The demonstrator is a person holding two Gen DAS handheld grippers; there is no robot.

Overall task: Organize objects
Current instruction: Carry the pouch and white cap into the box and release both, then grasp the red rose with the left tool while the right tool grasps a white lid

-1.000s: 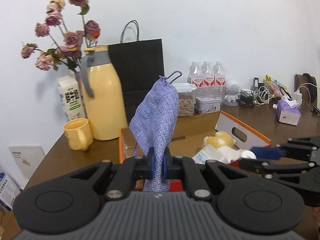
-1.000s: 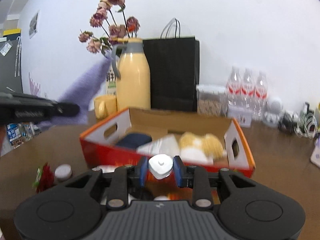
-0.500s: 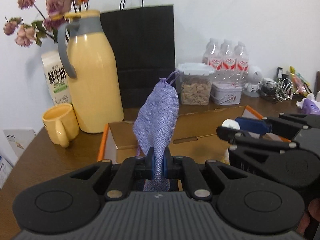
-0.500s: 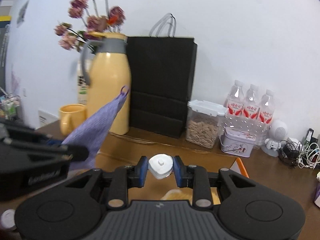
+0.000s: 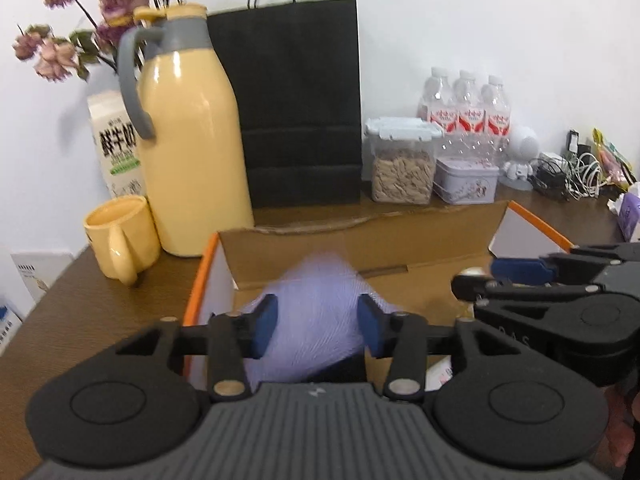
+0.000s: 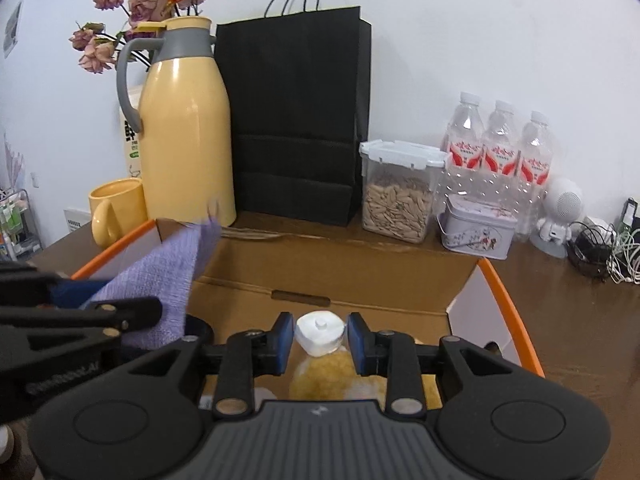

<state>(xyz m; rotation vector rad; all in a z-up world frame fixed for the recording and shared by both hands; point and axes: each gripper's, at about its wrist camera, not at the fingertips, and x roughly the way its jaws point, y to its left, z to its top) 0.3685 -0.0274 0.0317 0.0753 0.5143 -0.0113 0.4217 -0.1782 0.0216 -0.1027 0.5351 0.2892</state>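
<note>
Left gripper (image 5: 316, 330) stands with its jaws apart: they have just been opening, and the pouch (image 5: 316, 320), a blurred lilac woven cloth, lies loose between the blue pads over the box (image 5: 360, 248) without being pressed. My right gripper (image 6: 319, 338) has also just been opening; the white cap (image 6: 320, 332) sits between its pads with a slim gap on each side, so I read it as no longer clamped. From the right wrist view the pouch (image 6: 160, 280) hangs at the box's left wall, its drawstring end blurred.

Writing I can read: large Chinese characters for fresh milk on the carton (image 5: 118, 148). The three bottles (image 6: 500, 152) carry red and white labels too small to read. The tin (image 6: 476, 232) has a faint floral print.

My desk (image 5: 100, 300) is brown wood against a plain white wall. On it stand a yellow jug (image 5: 188, 140) with a grey handle, a yellow mug (image 5: 120, 236), a black paper bag (image 5: 296, 100), dried pink flowers (image 5: 80, 32), a clear jar (image 6: 396, 196) of seeds, and a tangle of cables (image 6: 600, 248). Orange edges rim the cardboard box; something yellow and fuzzy (image 6: 324, 376) lies inside under the cap.
</note>
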